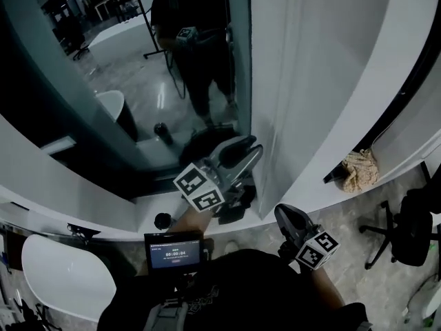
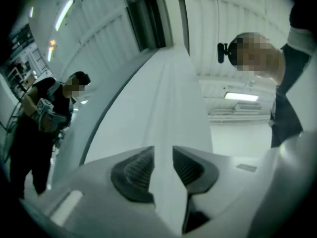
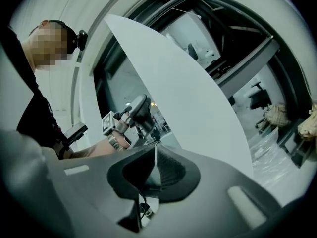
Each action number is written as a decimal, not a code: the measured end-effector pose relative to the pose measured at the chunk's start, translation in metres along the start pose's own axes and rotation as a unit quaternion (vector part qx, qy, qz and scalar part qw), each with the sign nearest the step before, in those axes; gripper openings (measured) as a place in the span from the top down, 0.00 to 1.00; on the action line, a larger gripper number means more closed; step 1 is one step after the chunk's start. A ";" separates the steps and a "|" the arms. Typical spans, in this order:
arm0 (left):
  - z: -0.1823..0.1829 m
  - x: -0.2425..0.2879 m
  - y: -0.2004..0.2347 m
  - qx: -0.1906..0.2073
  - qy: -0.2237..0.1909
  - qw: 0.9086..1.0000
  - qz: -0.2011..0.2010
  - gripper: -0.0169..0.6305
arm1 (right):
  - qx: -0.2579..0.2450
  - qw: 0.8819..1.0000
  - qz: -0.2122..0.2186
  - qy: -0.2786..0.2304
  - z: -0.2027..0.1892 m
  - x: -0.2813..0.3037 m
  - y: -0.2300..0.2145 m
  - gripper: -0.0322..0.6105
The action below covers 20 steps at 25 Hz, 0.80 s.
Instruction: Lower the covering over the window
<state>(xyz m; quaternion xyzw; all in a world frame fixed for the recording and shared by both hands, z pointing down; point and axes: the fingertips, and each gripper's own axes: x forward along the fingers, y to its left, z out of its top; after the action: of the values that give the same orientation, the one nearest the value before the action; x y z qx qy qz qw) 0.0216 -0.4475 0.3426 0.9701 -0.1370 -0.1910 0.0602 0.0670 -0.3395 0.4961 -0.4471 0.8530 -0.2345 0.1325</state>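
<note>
The white window blind (image 1: 310,81) hangs at the right of the dark glass, its lower edge near the sill. My left gripper (image 1: 242,145) is at the blind's left edge. In the left gripper view its jaws (image 2: 163,165) stand apart, and the white blind (image 2: 163,98) runs up between them without the pads pressing on it. My right gripper (image 1: 284,214) is lower, at the blind's bottom edge. In the right gripper view its jaws (image 3: 155,157) are closed on a thin white edge of the blind (image 3: 198,98).
The window glass (image 1: 117,81) mirrors a person with both grippers. A white sill (image 1: 83,185) runs below it, with a small black round thing (image 1: 162,221) on it. A timer screen (image 1: 176,252), white seat (image 1: 62,274), black office chair (image 1: 406,233) and crumpled cloth (image 1: 360,169) stand around.
</note>
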 end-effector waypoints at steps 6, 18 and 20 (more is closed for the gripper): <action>0.040 0.057 -0.011 0.010 -0.048 0.991 -0.126 0.73 | 0.020 0.994 -0.080 -0.066 0.010 -0.012 -0.010 0.92; 0.056 0.054 -0.008 0.005 -0.058 0.987 -0.150 0.98 | 0.004 0.987 -0.141 -0.071 -0.005 -0.022 -0.018 0.93; 0.046 0.044 -0.014 0.031 -0.032 0.988 -0.145 0.98 | -0.008 0.990 -0.128 -0.058 -0.010 -0.017 -0.011 0.93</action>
<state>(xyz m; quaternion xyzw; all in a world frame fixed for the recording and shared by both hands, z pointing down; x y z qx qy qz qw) 0.0460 -0.4499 0.2821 0.9745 -0.0029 -0.2245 -0.0022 0.0802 -0.3287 0.5105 -0.5667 0.7813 -0.2161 0.1473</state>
